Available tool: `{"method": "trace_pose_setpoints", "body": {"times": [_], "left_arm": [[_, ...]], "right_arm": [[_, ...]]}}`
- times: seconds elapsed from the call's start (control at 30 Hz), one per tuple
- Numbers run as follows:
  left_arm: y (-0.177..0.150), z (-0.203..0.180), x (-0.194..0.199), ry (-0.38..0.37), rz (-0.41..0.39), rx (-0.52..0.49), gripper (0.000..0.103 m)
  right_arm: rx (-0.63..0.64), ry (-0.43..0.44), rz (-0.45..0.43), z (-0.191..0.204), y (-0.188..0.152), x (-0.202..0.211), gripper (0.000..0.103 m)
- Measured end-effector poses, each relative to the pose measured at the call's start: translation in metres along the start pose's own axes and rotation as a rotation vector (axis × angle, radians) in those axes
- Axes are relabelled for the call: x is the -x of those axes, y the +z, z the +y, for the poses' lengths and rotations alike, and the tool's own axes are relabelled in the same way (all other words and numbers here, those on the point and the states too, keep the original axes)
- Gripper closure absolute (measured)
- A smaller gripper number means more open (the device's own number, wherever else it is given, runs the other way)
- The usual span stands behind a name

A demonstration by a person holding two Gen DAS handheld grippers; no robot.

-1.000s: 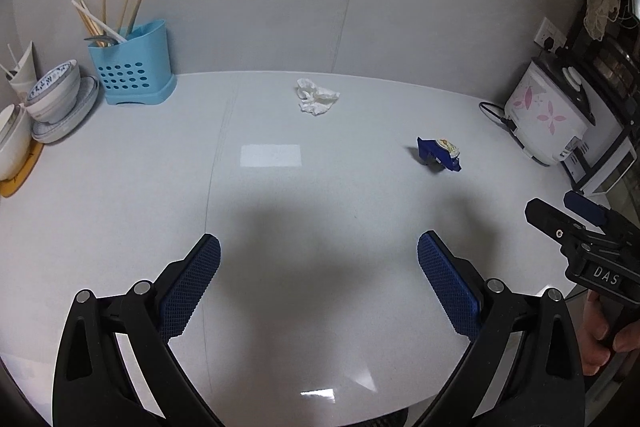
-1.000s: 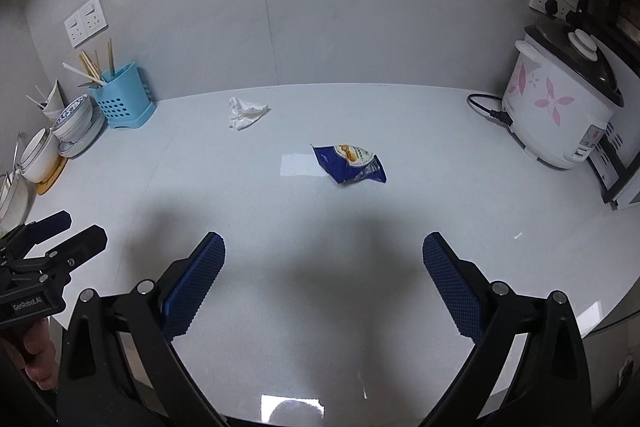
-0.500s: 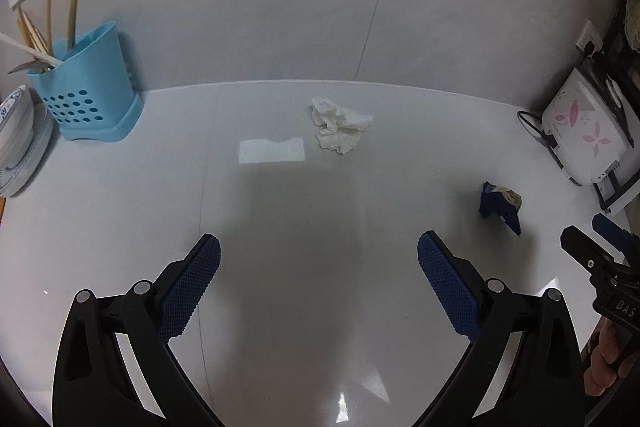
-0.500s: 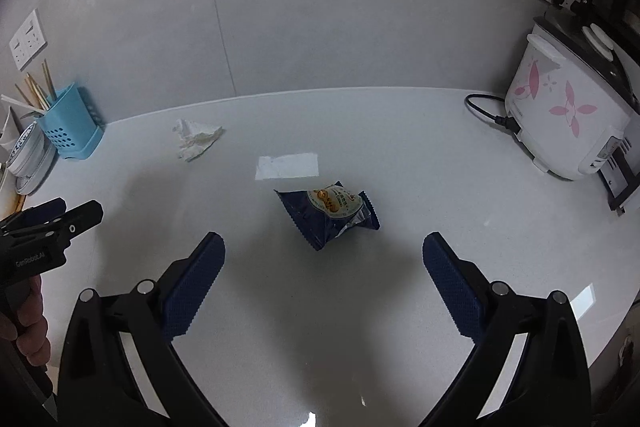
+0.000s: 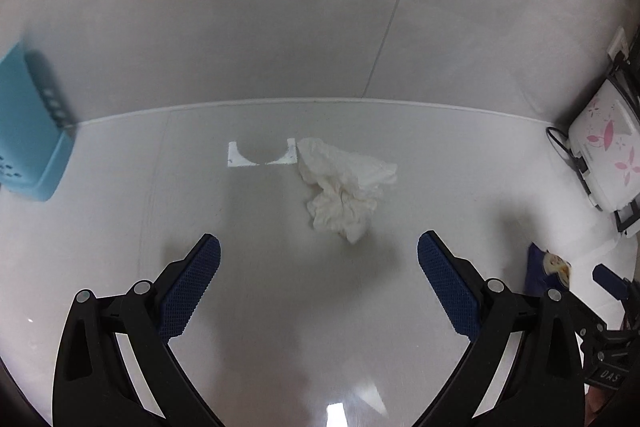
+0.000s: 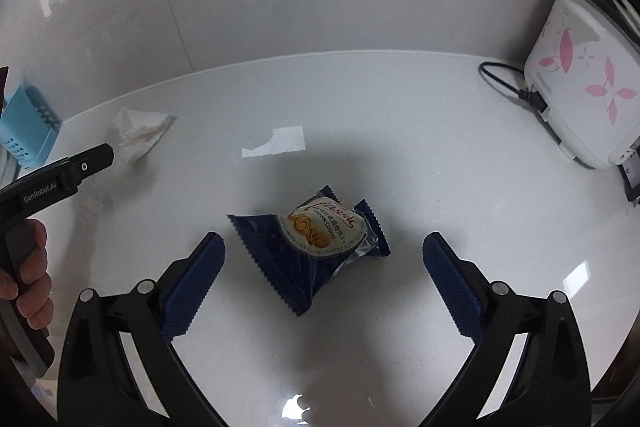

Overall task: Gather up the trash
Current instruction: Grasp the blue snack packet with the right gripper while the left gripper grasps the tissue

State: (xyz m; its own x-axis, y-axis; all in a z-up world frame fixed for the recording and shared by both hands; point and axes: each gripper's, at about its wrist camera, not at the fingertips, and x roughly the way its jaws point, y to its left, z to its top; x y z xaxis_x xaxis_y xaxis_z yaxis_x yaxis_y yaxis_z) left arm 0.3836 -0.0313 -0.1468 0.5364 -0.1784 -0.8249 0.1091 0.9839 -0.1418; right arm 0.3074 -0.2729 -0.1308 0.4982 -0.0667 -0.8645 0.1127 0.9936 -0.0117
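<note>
A crumpled white tissue lies on the white counter just ahead of my left gripper, which is open and empty. The tissue also shows in the right wrist view at the far left. A dark blue cookie wrapper lies between and just ahead of the open fingers of my right gripper, not touched. The wrapper also shows at the right edge of the left wrist view.
A light blue utensil holder stands at the far left by the wall. A white rice cooker with pink flowers and its black cord stand at the right. The tiled wall closes the back of the counter.
Both grippers have moved forward and lower over the counter. The tissue is now close ahead of the left gripper and the wrapper lies between the right gripper's fingers. Both stayed open.
</note>
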Motion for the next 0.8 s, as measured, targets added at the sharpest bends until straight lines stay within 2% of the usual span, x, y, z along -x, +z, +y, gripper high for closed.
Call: {"method": "trace_pose_setpoints", "body": {"times": [0.43, 0.57, 0.67, 0.77, 0.8], "left_arm": [[0.025, -0.003, -0.052, 0.019, 0.015, -0.018, 0.006], [0.031, -0.006, -0.057, 0.045, 0.002, -0.038, 0.011], [0.034, -0.009, -0.060, 0.048, -0.002, -0.037, 0.019], [0.037, -0.014, -0.064, 0.061, -0.012, -0.070, 0.036], [0.039, -0.017, -0.065, 0.064, -0.011, -0.082, 0.045]], "right_arm": [[-0.044, 0.039, 0.064, -0.005, 0.010, -0.032, 0.008], [-0.063, 0.060, 0.058, -0.003, 0.011, -0.037, 0.008], [-0.066, 0.078, 0.054, -0.002, 0.014, -0.039, 0.008], [-0.086, 0.095, 0.059, 0.001, 0.015, -0.044, 0.014], [-0.094, 0.104, 0.057, 0.000, 0.016, -0.044, 0.017]]}}
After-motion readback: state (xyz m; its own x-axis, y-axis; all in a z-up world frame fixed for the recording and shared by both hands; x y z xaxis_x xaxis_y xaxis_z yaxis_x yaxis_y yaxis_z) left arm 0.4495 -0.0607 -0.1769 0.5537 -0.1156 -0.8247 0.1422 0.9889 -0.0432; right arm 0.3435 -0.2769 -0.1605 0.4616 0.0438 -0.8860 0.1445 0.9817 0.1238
